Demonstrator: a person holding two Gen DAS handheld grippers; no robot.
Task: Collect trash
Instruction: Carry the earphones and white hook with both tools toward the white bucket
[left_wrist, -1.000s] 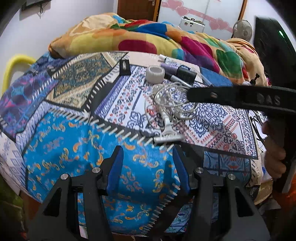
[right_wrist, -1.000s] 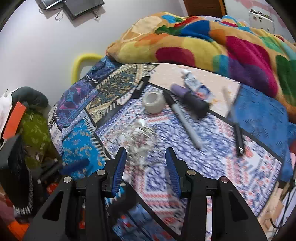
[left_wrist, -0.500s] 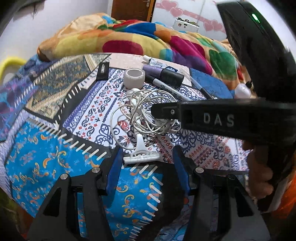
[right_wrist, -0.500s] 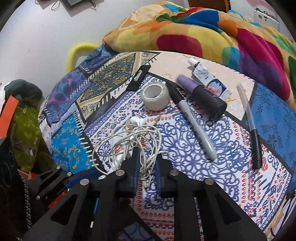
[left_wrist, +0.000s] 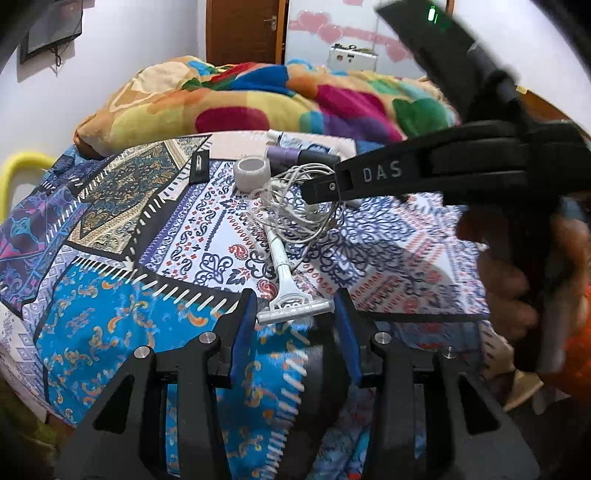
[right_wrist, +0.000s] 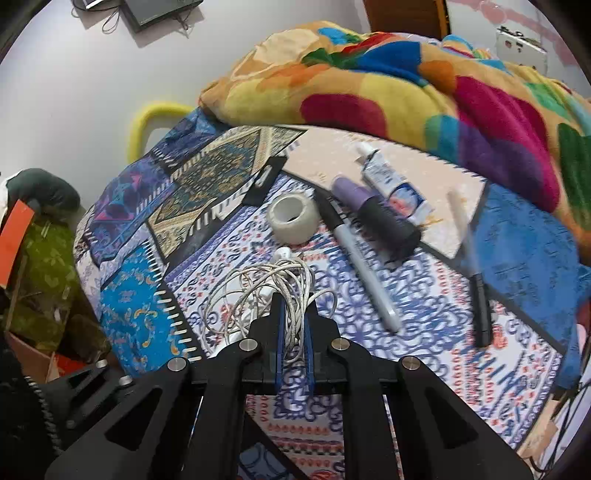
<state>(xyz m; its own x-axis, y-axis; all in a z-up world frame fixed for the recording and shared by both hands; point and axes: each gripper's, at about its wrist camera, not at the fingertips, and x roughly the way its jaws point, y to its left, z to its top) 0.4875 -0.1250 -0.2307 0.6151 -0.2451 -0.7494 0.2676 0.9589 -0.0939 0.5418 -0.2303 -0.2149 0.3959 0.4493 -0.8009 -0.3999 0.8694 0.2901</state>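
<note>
Bed covered with a patchwork patterned sheet; a bright multicoloured blanket is bunched along the far side. Right gripper: fingers nearly shut, clamped on a few strands of the tangled white cable, which lies in loose loops on the sheet just in front of them. In the left wrist view the same cable sits under the tip of the right gripper, which reaches in from the right edge with a hand wrapped round its handle. Left gripper: fingers partly open and closing, with the head of a white disposable razor lying between their tips; the pads do not appear to press on it. The razor's handle runs away from the fingers up into the cable loops. Beyond the cable: a roll of white tape, standing on its flat side; just right of it a grey marker with a black cap, lying lengthwise; a purple and black bottle on its side; a small white and blue tube behind that. A pen lies well right of the marker, blurred. A flat black packet rests left of the tape, near the gold-patterned patch.
</note>
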